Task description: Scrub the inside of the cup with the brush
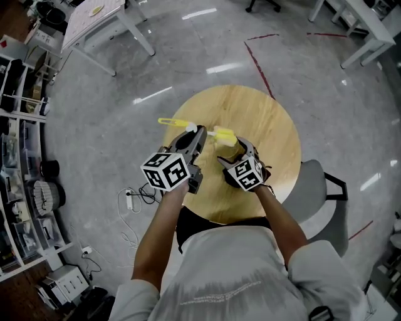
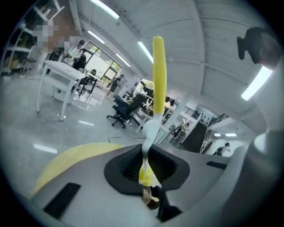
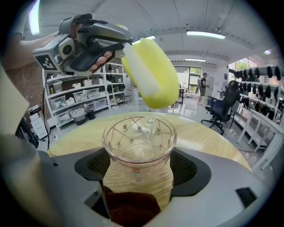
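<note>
Brush with a yellow handle, white neck and yellow sponge head [image 3: 148, 73] hangs just above the mouth of the clear glass cup etched with a leaf pattern [image 3: 139, 142]. Both are held over the near half of the round wooden table [image 1: 269, 119].

Your left gripper [image 2: 148, 153] has its jaws pinched on the brush's thin neck, and the yellow handle stands up beyond them. Your right gripper [image 3: 140, 166] has its jaws pressed against the cup's sides, rim uppermost in its own view.

By the look of it, the scrubbing itself has not begun. The sponge head is outside the rim and apart from the glass, and the cup's inside appears empty. That leaves the whole job: lower the head into the cup, then work it round the wall and the bottom. Nothing stands between sponge and rim. The fit is the open question, since the head looks broad against the mouth.

Around you:
- a grey chair [image 1: 319, 194] sits at the table's right edge;
- a white cable and power strip [image 1: 130, 195] lie on the grey floor off its left edge;
- a red tape line [image 1: 258, 63] runs beyond the far edge;
- a white desk [image 1: 94, 19] and storage shelving [image 1: 19, 157] stand well apart to the left.

None of it crowds the work.
</note>
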Motion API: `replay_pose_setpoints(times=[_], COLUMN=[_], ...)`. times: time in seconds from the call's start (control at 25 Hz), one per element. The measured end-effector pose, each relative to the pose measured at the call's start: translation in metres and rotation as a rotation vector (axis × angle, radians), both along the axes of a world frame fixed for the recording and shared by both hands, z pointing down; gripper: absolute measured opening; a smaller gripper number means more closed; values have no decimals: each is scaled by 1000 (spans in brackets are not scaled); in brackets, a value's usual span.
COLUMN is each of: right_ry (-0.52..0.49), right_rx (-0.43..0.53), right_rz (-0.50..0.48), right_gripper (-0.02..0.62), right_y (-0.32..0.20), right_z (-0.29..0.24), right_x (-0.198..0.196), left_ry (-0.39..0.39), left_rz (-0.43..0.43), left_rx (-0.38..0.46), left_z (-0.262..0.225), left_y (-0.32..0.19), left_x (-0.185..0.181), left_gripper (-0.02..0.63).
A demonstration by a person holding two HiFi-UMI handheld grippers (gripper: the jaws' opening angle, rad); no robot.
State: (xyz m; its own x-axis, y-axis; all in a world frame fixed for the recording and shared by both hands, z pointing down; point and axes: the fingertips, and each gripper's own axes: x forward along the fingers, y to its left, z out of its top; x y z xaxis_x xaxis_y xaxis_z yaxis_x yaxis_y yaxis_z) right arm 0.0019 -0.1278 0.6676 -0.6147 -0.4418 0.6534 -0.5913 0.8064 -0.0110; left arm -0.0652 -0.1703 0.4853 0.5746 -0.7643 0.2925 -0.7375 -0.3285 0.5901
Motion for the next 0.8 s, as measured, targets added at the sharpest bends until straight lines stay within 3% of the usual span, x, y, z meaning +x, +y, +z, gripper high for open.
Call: replay_pose_setpoints(times=[0.16,0.36,0.52,0.8], right_ry=[7,5,10,19], right_rx=[3,-2,-9,-11], right_rz=[11,33,26,41], right_gripper=[426,426,426,426], right_y=[-3,-1,3,2], right_z=[-2,1,-2,2], right_x=[2,2,-4,-20], left_ry=[-171,-389,-387,-367], left_rz=[147,282,327,380], left_rx=[36,19,17,112], left_z=[5,59,79,84], left_y=[9,17,11,-12], left_x=[14,44,59,70], left_gripper=[51,51,51,51])
